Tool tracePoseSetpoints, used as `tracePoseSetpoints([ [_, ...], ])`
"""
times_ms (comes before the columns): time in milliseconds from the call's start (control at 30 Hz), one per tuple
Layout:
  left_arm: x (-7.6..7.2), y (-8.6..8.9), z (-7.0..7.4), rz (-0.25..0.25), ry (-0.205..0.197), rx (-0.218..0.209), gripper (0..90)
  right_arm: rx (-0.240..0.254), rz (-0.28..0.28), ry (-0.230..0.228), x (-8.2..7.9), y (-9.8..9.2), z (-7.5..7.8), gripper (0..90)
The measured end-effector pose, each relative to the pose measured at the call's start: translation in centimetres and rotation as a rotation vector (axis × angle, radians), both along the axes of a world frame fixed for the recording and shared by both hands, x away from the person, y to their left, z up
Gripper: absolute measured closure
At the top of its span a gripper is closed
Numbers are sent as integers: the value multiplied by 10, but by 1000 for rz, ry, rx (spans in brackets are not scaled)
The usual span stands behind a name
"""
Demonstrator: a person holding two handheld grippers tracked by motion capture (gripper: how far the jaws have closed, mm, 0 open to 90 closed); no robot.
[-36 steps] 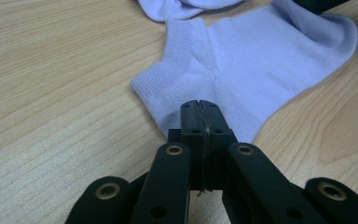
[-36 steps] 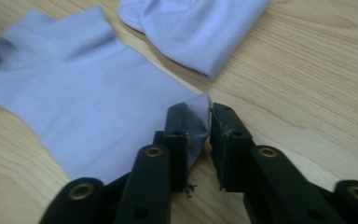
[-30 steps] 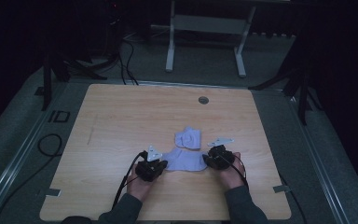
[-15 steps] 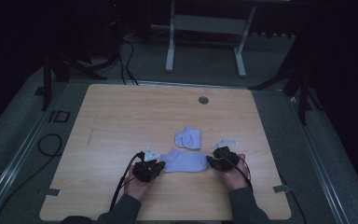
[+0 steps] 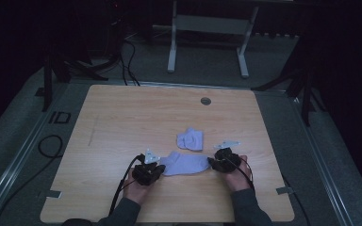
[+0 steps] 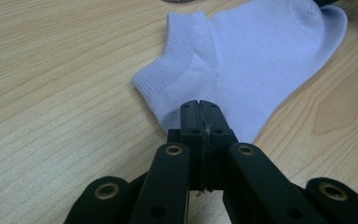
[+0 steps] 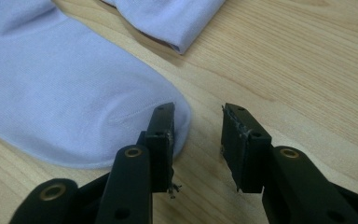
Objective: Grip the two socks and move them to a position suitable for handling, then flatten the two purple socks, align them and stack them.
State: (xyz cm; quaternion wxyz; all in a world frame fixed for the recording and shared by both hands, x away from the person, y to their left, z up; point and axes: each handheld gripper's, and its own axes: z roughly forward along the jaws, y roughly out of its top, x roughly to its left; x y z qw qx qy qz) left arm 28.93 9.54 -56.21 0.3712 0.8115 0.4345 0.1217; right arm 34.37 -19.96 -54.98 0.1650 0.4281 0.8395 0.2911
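Two lilac socks lie on the desk [image 5: 122, 122]: the flat sock [image 5: 185, 163] seems laid out, its heel pinched by the left hand-held gripper [image 6: 199, 108], the right hand-held gripper [image 7: 198, 122] parted at its toe, while the folded sock [image 5: 190, 139] just beyond awaits handling.

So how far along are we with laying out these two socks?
Done: one sock lies flat between the grippers. In hand: the left gripper is shut at its heel edge, though a pinch on the fabric isn't certain, and the right gripper is open at the toe. Left: the crumpled sock behind is untouched, probably next.
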Motion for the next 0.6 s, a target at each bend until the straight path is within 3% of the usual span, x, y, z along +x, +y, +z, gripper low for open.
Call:
tracePoseSetpoints([
  [167, 0, 0, 0, -2, 0, 2, 883, 20, 4, 12, 1, 0, 1, 629],
  [333, -1, -1, 0, -7, -3, 2, 863, 24, -5, -7, 3, -3, 7, 620],
  [467, -1, -1, 0, -10, -9, 2, 842, 75, -16, -33, 7, -6, 22, 620],
  [600, -2, -1, 2, -8, -28, -6, 810, 127, 25, -43, 10, 4, 35, 630],
])
